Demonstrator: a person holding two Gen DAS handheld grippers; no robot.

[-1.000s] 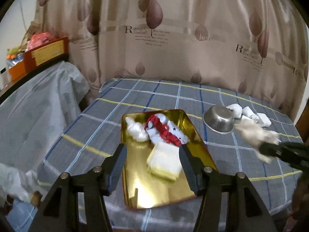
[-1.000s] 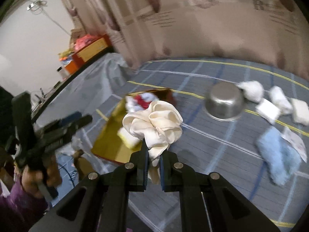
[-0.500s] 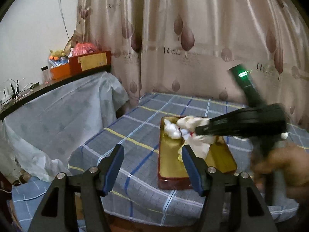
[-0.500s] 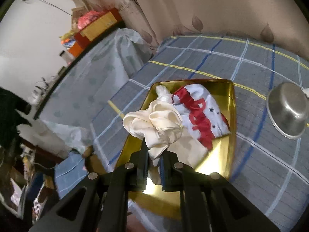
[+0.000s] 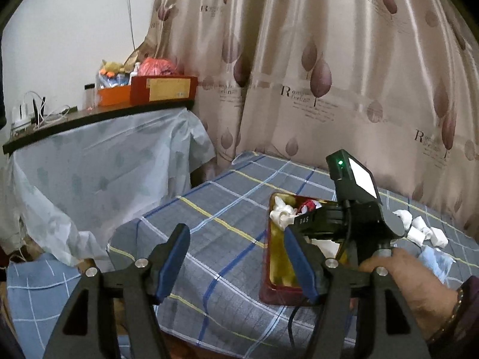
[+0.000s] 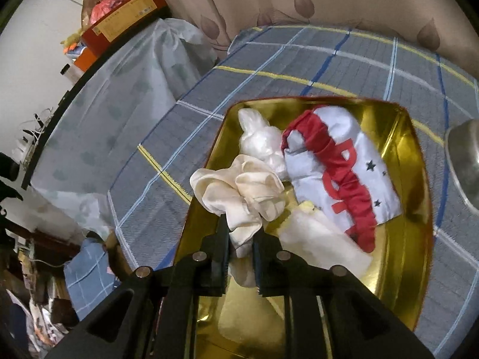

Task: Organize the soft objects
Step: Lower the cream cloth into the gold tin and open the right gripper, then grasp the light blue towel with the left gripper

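My right gripper [image 6: 241,233] is shut on a crumpled cream cloth [image 6: 242,191] and holds it over the near left part of the gold tray [image 6: 419,155]. In the tray lie a white bag-like bundle [image 6: 260,140], a red and white garment with stars [image 6: 338,173] and a pale folded cloth [image 6: 323,239]. My left gripper [image 5: 236,260] is open and empty, pulled back off the table's near left corner. In the left wrist view the right gripper's body [image 5: 344,221] hangs over the tray [image 5: 277,269].
Several white rolled cloths [image 5: 419,230] and a light blue cloth [image 5: 434,263] lie on the checked tablecloth [image 5: 215,218] to the right. A steel bowl [image 6: 464,161] stands right of the tray. A covered side table with boxes [image 5: 161,86] stands at left, a curtain behind.
My right gripper has carried the cream cloth leftward from above the table to low over the tray. My left gripper has drawn back and left, away from the tray.
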